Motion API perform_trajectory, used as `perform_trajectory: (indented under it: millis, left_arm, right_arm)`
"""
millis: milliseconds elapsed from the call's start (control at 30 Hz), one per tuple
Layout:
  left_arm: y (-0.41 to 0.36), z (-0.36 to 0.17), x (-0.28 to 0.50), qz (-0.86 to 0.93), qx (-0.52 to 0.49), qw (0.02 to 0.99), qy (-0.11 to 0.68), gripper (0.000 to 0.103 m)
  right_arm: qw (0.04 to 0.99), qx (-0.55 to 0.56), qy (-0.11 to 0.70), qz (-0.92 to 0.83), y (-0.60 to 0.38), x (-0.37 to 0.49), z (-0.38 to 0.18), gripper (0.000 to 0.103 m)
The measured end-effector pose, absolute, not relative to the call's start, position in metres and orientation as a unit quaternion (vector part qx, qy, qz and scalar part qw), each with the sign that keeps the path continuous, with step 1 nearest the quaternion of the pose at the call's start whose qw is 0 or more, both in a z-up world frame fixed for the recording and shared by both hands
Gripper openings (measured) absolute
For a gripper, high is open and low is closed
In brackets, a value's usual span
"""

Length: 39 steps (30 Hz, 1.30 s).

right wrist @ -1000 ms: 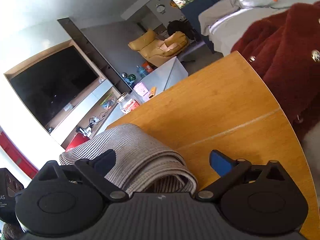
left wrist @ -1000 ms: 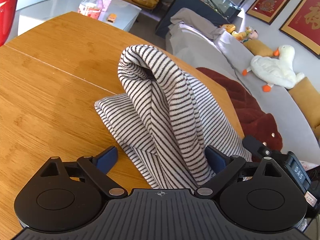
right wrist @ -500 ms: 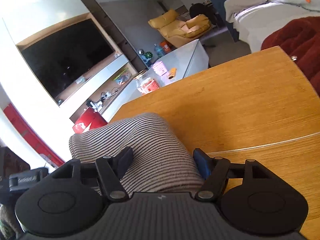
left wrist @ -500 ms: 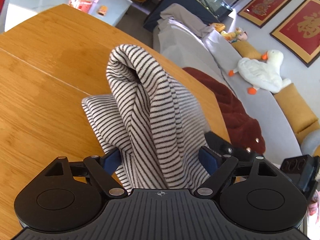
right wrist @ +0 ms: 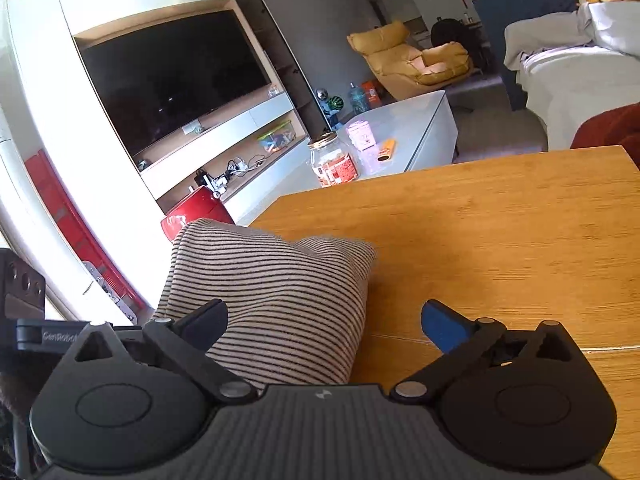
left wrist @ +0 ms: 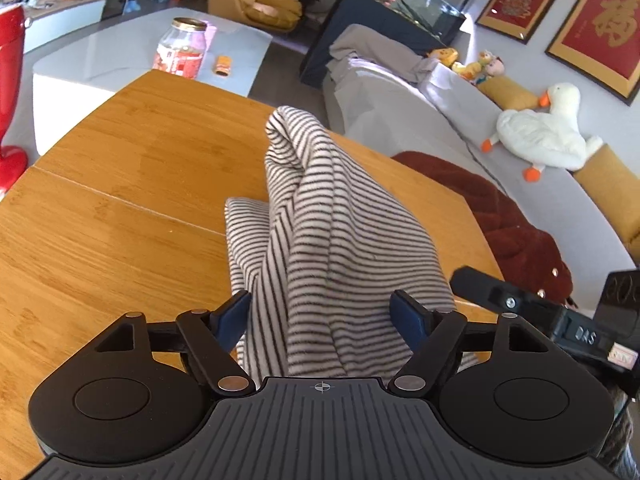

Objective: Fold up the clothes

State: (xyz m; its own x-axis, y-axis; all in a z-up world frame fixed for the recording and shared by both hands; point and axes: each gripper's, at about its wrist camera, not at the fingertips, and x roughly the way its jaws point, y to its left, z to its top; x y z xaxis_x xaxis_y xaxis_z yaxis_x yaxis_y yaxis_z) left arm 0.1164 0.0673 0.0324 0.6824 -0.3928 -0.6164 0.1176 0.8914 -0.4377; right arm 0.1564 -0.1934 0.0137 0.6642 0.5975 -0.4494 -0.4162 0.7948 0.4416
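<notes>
A black-and-white striped garment lies bunched and partly folded on the wooden table. In the left wrist view a raised fold stands up in the middle and runs back between the fingers of my left gripper, whose jaws press the cloth on both sides. In the right wrist view the same garment sits on the left between the jaws of my right gripper, which stand wide apart; the right finger is clear of the cloth.
The right gripper's body shows at the left view's right edge. A glass jar stands on a white coffee table beyond the table's far edge. A dark red blanket lies on the sofa by the table's right side.
My right gripper closed on the striped cloth, then opened wide and let it go. My left gripper's jaws closed in on the raised fold. The garment's far end settled lower.
</notes>
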Motion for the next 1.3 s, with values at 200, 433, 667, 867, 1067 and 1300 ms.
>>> perform_trajectory:
  millis: [200,433,667,867,1067,1300]
  left_arm:
    - [0.051,0.041,0.090,-0.190,-0.152,0.893,0.378,0.067]
    - [0.069,0.077,0.100,-0.186,-0.159,0.918,0.314,0.075]
    - [0.071,0.076,0.140,-0.221,-0.190,0.906,0.307,0.079]
    - [0.072,0.032,0.156,-0.187,-0.154,0.905,0.349,0.066]
    - [0.071,0.031,0.149,-0.189,-0.127,0.911,0.342,0.067]
    - [0.074,0.032,0.147,-0.197,-0.128,0.911,0.338,0.069]
  right_arm:
    - [0.891,0.153,0.313,0.291,-0.186,0.163,0.008,0.103]
    - [0.888,0.067,0.337,0.305,-0.162,0.163,0.006,0.103]
    - [0.906,0.025,0.325,0.271,-0.146,0.145,0.010,0.103]
    - [0.907,0.002,0.331,0.260,-0.133,0.130,0.016,0.103]
    - [0.857,0.153,0.374,0.320,-0.170,0.166,0.018,0.103]
    - [0.852,0.176,0.374,0.321,-0.180,0.226,0.031,0.093]
